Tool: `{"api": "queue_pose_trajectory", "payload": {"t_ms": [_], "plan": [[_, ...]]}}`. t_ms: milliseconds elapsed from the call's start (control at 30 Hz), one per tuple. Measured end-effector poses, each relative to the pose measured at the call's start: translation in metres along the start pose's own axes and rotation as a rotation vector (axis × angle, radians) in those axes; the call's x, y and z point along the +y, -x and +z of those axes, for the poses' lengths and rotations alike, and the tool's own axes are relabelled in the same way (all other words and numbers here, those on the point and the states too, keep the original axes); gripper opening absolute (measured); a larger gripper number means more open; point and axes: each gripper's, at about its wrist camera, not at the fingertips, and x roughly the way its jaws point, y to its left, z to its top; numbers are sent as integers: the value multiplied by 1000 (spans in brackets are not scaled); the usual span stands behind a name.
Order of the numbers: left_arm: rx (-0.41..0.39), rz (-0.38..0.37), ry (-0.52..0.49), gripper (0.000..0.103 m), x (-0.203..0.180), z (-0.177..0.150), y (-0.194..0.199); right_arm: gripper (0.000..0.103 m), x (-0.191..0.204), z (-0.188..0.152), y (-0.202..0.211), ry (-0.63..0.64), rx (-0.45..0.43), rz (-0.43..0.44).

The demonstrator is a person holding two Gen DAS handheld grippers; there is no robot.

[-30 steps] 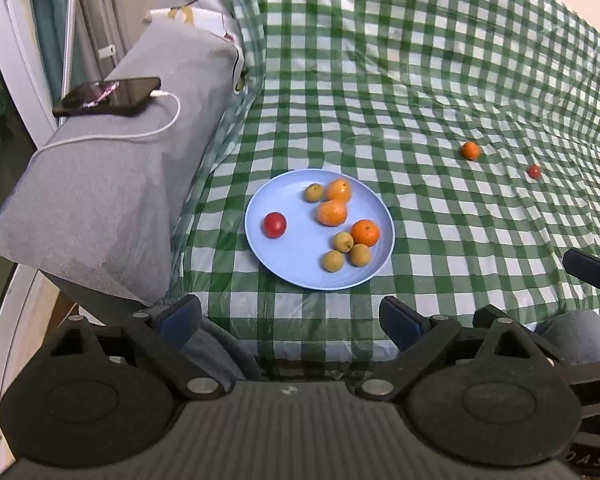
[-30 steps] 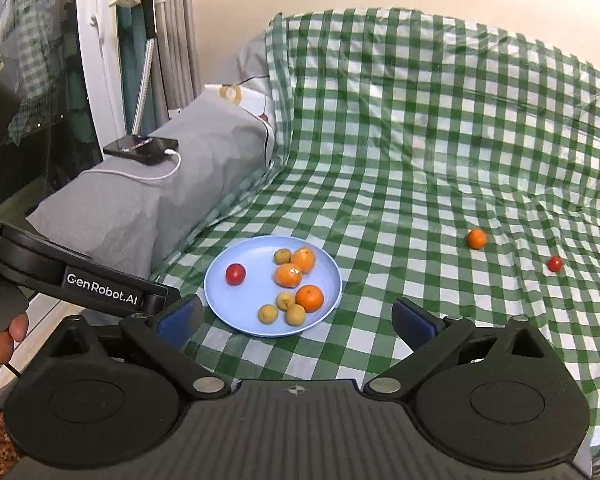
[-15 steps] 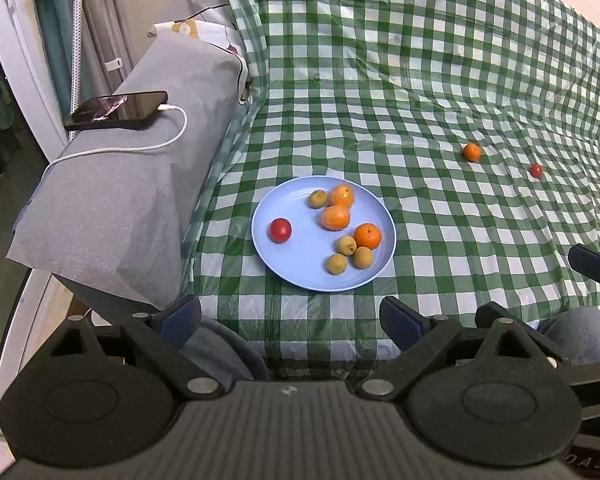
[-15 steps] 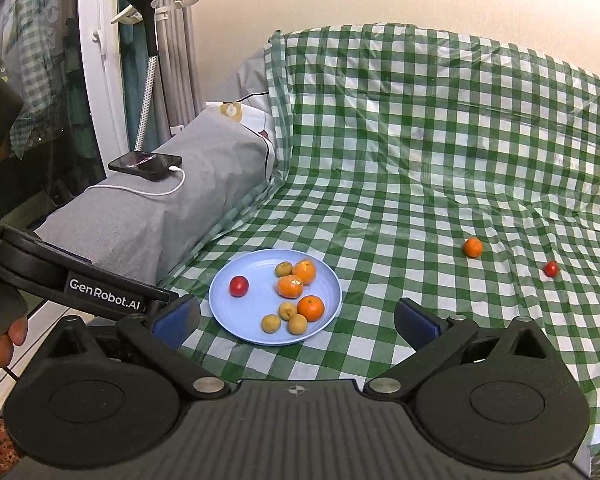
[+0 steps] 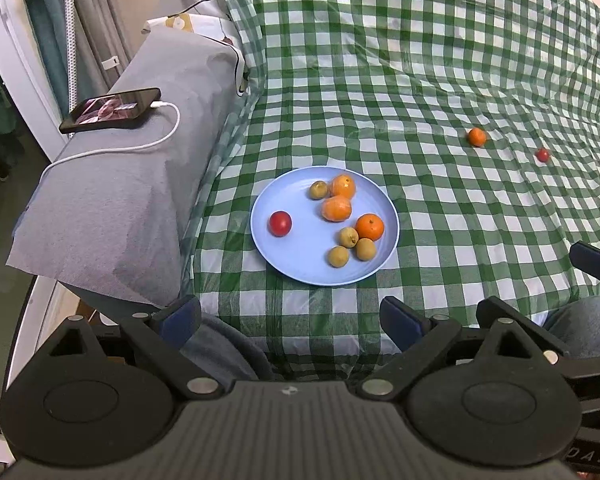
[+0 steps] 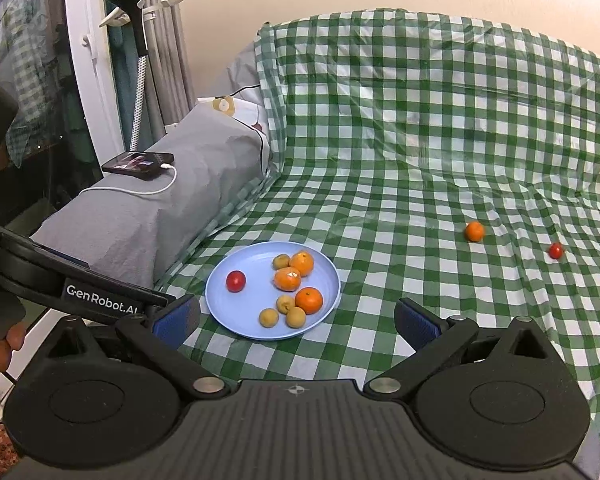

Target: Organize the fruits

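Blue plate: near the left edge of the checked cloth, holding one red fruit, three oranges and four small yellow-green fruits.
Loose orange: alone on the cloth, far right of the plate, well apart from it.
Loose red fruit: near the loose orange, further right.
Handling: both look small, light, round and smooth, likely to roll on the soft cloth; thin skin probably bruises under a hard squeeze.
Hold: across the widest middle, from above, gently.
Left gripper: jaws spread, empty, near the plate.
Right gripper: jaws spread, empty.
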Motion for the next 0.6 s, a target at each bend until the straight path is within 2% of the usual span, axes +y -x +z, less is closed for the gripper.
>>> {"api": "queue_pose_trajectory", "payload": {"t_ms": [333, 600], "plan": [[17, 18, -37, 102, -15, 12, -9, 102, -19, 0, -10, -80, 7, -10], [54, -23, -99, 102, -56, 39, -34, 102, -72, 1, -20, -187, -8, -110]]}}
